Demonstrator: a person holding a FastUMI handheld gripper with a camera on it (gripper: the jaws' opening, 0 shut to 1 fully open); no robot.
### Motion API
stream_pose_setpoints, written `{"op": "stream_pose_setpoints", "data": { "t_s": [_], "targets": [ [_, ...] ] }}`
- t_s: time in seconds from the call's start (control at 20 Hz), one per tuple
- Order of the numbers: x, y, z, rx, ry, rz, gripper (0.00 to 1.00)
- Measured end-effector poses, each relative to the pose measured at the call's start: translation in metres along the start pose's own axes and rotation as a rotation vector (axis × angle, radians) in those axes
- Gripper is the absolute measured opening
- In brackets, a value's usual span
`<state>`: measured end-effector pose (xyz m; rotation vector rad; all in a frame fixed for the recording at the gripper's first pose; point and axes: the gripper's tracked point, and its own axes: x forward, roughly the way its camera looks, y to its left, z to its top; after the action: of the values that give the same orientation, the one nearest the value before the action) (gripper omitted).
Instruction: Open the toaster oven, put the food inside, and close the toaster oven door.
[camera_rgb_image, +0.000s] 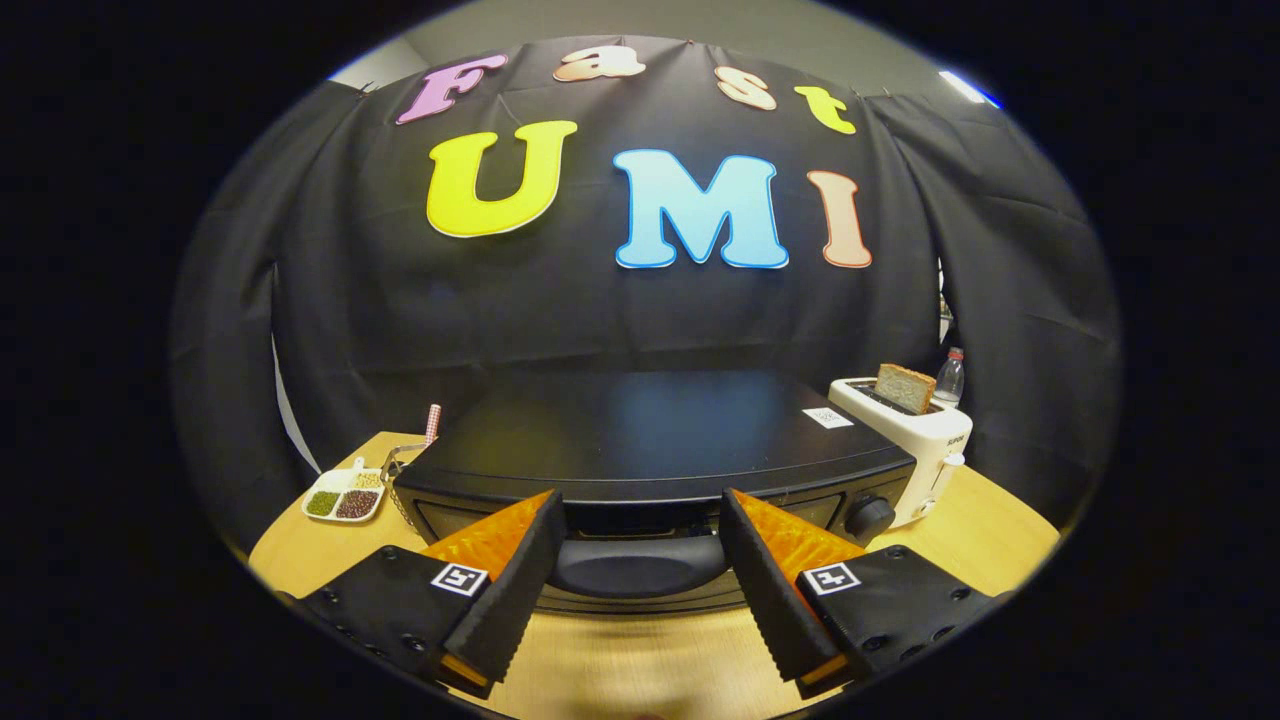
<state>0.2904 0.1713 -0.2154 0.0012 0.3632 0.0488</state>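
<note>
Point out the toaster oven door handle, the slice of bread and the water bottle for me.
Toaster oven door handle (640, 567): gripper view, middle of the bar, between the open tool's fingers.
Slice of bread (905, 388): gripper view, its upright face.
Water bottle (950, 381): gripper view, its body.

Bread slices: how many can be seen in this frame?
1. A bread slice stands in the white toaster, right of the toaster oven, beyond the open gripper. The oven's inside is hidden.
</note>
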Motion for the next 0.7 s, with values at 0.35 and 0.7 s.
{"op": "stream_pose_setpoints", "data": {
  "t_s": [0.35, 0.7],
  "targets": [
    [-0.024, -0.001, -0.014, 0.004, -0.013, 0.0, 0.98],
    [-0.053, -0.004, -0.042, 0.012, 0.004, 0.01, 0.97]
  ]
}}
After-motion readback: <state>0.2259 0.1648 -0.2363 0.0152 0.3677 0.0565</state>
